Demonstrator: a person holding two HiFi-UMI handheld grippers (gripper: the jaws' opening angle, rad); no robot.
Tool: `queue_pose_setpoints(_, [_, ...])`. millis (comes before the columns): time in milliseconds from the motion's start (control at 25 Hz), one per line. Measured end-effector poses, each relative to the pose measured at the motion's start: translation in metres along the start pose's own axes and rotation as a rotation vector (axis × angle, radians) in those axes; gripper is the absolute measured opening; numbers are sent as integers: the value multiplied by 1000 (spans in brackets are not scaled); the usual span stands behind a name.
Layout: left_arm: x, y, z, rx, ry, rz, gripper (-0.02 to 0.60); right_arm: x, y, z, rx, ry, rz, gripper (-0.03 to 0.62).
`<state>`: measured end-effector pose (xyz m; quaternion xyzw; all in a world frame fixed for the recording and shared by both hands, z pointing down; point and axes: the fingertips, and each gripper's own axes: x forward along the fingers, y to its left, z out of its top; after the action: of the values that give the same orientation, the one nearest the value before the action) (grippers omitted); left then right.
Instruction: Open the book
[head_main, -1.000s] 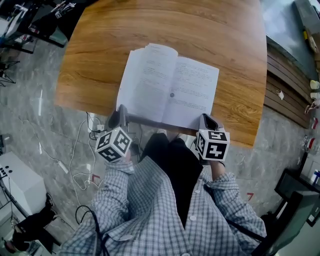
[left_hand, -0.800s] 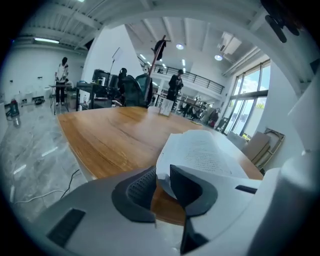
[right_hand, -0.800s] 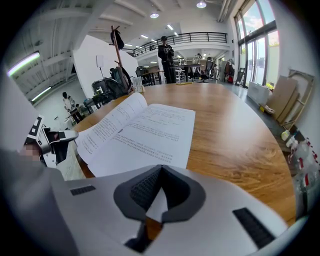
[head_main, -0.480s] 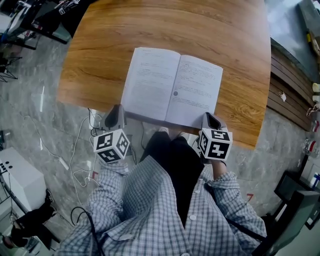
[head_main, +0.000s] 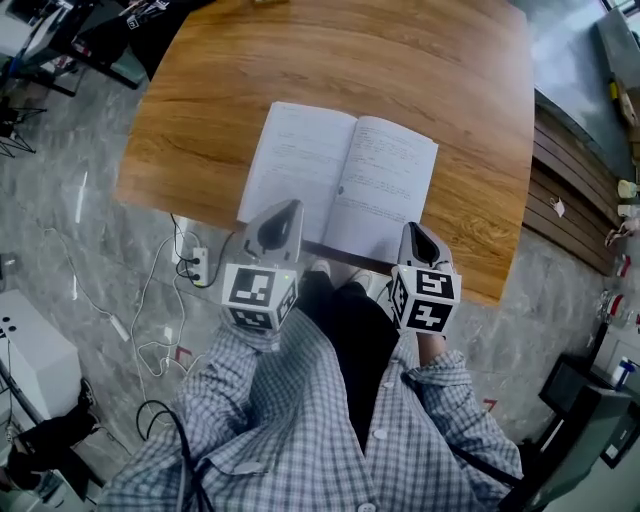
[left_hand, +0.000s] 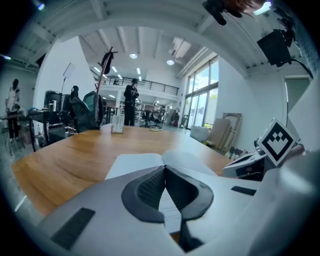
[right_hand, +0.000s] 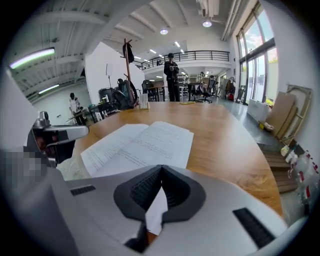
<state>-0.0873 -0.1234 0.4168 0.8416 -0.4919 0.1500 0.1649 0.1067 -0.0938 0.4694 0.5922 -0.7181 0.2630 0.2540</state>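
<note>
The book (head_main: 340, 180) lies open and flat on the wooden table (head_main: 200, 90), two white printed pages showing. My left gripper (head_main: 285, 212) hovers over the near edge of the left page. Its jaws have just been closing and now meet at the tips with nothing between them. In the left gripper view the book (left_hand: 135, 162) lies just beyond the left gripper (left_hand: 164, 169). My right gripper (head_main: 415, 232) sits at the book's near right corner, shut, with nothing visibly held. In the right gripper view the book (right_hand: 145, 142) spreads beyond the right gripper (right_hand: 161, 169).
The table's near edge runs just under both grippers. Cables and a power strip (head_main: 195, 265) lie on the floor at the left, near a white box (head_main: 25, 350). Wooden slats (head_main: 575, 170) line the right side. A person (right_hand: 171, 75) stands far beyond the table.
The left page, raised a second ago, now lies flat. My left gripper has swung right and up from the book's near left corner to over the left page. The right gripper rose slightly.
</note>
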Motion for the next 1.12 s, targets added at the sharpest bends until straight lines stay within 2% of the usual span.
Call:
queue_pose_setpoints(120, [2, -19, 16, 36, -21, -56, 9, -16, -1, 25, 9, -69, 7, 20])
queue_pose_setpoints(440, [-9, -80, 79, 289, -110, -213, 9, -60, 6, 90, -19, -241, 48, 20])
queue_pose_setpoints(600, [-17, -94, 109, 339, -169, -244, 9, -81, 11, 122, -60, -354, 59, 20])
queue_pose_setpoints(720, [-23, -99, 130, 328, -213, -252, 9, -100, 16, 147, -64, -456, 90, 20])
queue_pose_setpoints(880, [-25, -103, 153, 234, -282, -285, 9, -121, 21, 174, -70, -569, 120, 20])
queue_pose_setpoints(1120, [-25, -99, 153, 167, -286, -276, 9, -132, 29, 186, -98, -625, 156, 20])
